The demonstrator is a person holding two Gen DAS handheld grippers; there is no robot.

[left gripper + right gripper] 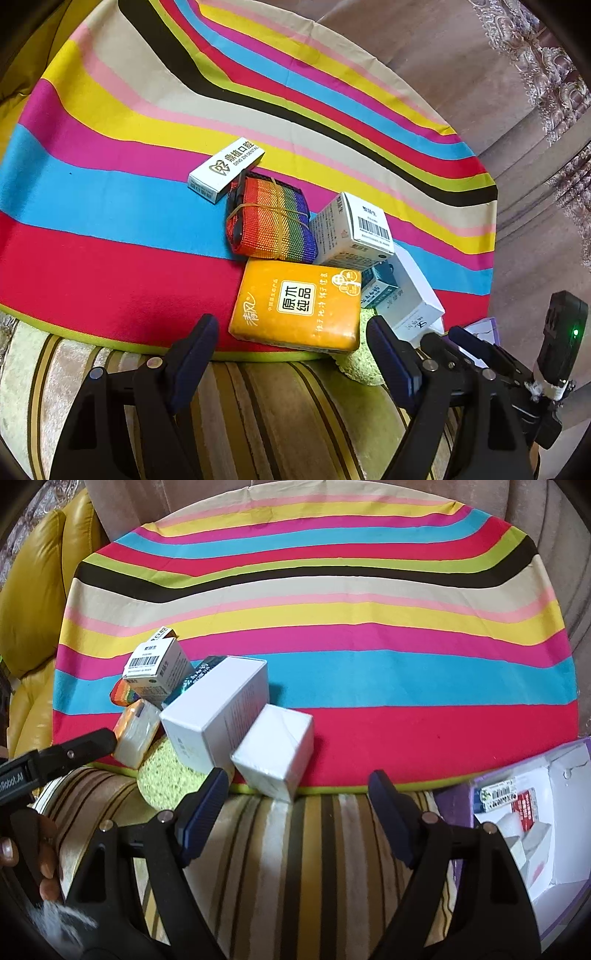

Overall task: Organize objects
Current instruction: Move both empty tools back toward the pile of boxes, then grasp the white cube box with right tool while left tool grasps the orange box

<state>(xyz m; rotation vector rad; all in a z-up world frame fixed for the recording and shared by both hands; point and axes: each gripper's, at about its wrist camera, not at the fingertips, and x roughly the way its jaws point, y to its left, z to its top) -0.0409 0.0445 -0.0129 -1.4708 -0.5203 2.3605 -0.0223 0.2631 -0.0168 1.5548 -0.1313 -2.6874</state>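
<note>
Right now the orange tissue pack lies at the near edge of the striped cloth, between the spread fingers of my left gripper, untouched. I judge this the reach: next, ease forward and close on its sides. My right gripper hangs open near the small white box. A purple-rimmed tray is cut off at right; the green sponge is half hidden.
</note>
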